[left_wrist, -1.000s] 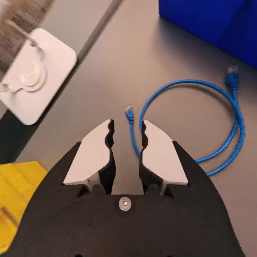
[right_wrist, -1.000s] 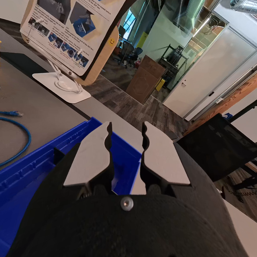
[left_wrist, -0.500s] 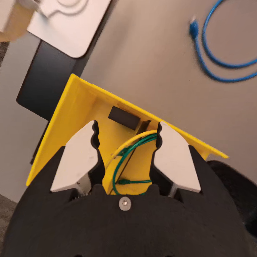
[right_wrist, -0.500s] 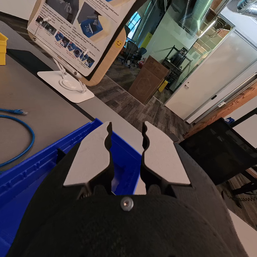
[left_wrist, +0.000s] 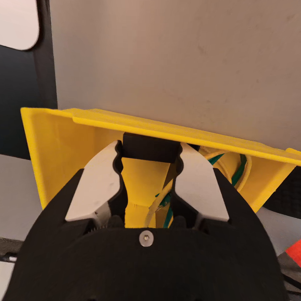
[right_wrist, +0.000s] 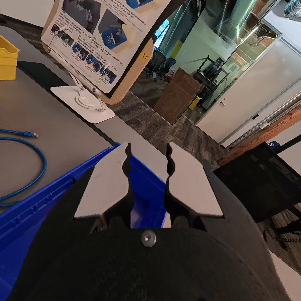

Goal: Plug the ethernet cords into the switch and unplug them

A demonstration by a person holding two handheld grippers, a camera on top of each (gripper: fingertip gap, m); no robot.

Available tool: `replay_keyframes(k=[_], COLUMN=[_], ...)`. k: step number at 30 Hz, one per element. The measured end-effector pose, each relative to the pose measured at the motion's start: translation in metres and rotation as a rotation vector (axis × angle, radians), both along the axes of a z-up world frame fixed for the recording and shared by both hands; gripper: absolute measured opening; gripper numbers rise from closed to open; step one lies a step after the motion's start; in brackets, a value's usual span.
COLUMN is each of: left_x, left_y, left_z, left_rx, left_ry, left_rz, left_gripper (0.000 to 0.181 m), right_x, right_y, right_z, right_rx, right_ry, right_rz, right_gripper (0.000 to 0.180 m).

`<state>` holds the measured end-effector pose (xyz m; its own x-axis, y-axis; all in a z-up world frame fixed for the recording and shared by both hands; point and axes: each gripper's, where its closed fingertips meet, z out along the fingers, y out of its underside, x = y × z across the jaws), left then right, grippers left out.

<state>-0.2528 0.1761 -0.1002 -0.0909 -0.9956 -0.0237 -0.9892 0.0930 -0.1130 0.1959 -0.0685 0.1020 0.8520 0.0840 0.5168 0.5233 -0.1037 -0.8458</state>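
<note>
In the left wrist view a black switch (left_wrist: 149, 152) lies in a yellow bin (left_wrist: 162, 128) against its far wall. My left gripper (left_wrist: 149, 146) is open inside the bin, one fingertip at each end of the switch; I cannot tell if they touch it. A yellow cord (left_wrist: 153, 210) and a green cord (left_wrist: 236, 177) coil in the bin to the right. In the right wrist view my right gripper (right_wrist: 148, 146) is open and empty above a blue bin (right_wrist: 40, 206). A blue ethernet cord (right_wrist: 41, 167) lies looped on the grey table, its plug (right_wrist: 31, 133) free.
An instruction sheet on a white stand (right_wrist: 68, 96) is at the table's far edge. The yellow bin (right_wrist: 7, 65) shows at the far left of the right wrist view. A black chair (right_wrist: 260, 179) stands to the right, off the table. The gap from one gripper's tips to the other's is roughly 55 centimeters.
My left gripper swung from above the blue cord to the yellow bin and dropped in around the switch, its jaws wider than a second ago. The right gripper only drifted a little.
</note>
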Motion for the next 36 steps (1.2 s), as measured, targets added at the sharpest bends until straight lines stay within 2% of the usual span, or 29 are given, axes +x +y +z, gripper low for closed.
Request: replay_keyframes(k=[5,12,16,19,22,24,27,29,31,34,35,36], left_x=[0.0,-0.001,0.019,0.044,0.077,0.102,0.134,0.153,0.171,0.194,0.202,0.21], left_y=[0.012,0.021,-0.013,-0.053,-0.079,-0.084,-0.095,-0.102,-0.112,-0.131,-0.138,-0.149], left_z=[0.016,0.106,0.165,0.191,0.201,0.205,0.203,0.195,0.187,0.181,0.182,0.184], left_rx=[-0.01,-0.035,-0.098,-0.18,-0.183,-0.206,-0.28,-0.287,-0.294,-0.318,-0.338,-0.375], left_ry=[-0.067,-0.328,-0.537,-0.64,-0.714,-0.784,-0.843,-0.832,-0.807,-0.791,-0.798,-0.805], left_rz=[0.113,0.281,0.219,0.176,0.218,0.376,0.522,0.558,0.568,0.547,0.537,0.513], left_gripper=[0.062,0.062,0.062,0.062,0.061,0.061,0.061,0.061,0.061,0.061,0.061,0.062], right_x=[-0.004,-0.006,-0.014,-0.031,-0.073,-0.114,-0.194,-0.238,-0.256,-0.253,-0.253,-0.248], right_y=[0.006,0.005,0.005,0.01,0.025,0.04,0.057,0.065,0.078,0.096,0.1,0.105], right_z=[-0.006,-0.004,0.002,0.007,0.014,0.02,0.032,0.024,0.005,-0.019,-0.027,-0.034], right_rx=[-0.033,-0.024,-0.004,0.014,0.04,0.073,0.143,0.124,0.098,0.081,0.053,0.03], right_ry=[-0.019,-0.016,-0.014,-0.003,0.047,0.081,0.267,0.369,0.324,0.188,0.163,0.148], right_rz=[0.005,0.014,0.041,0.097,0.227,0.319,0.494,0.568,0.514,0.379,0.362,0.329], right_gripper=[0.043,0.042,0.042,0.042,0.042,0.043,0.05,0.056,0.059,0.06,0.058,0.049])
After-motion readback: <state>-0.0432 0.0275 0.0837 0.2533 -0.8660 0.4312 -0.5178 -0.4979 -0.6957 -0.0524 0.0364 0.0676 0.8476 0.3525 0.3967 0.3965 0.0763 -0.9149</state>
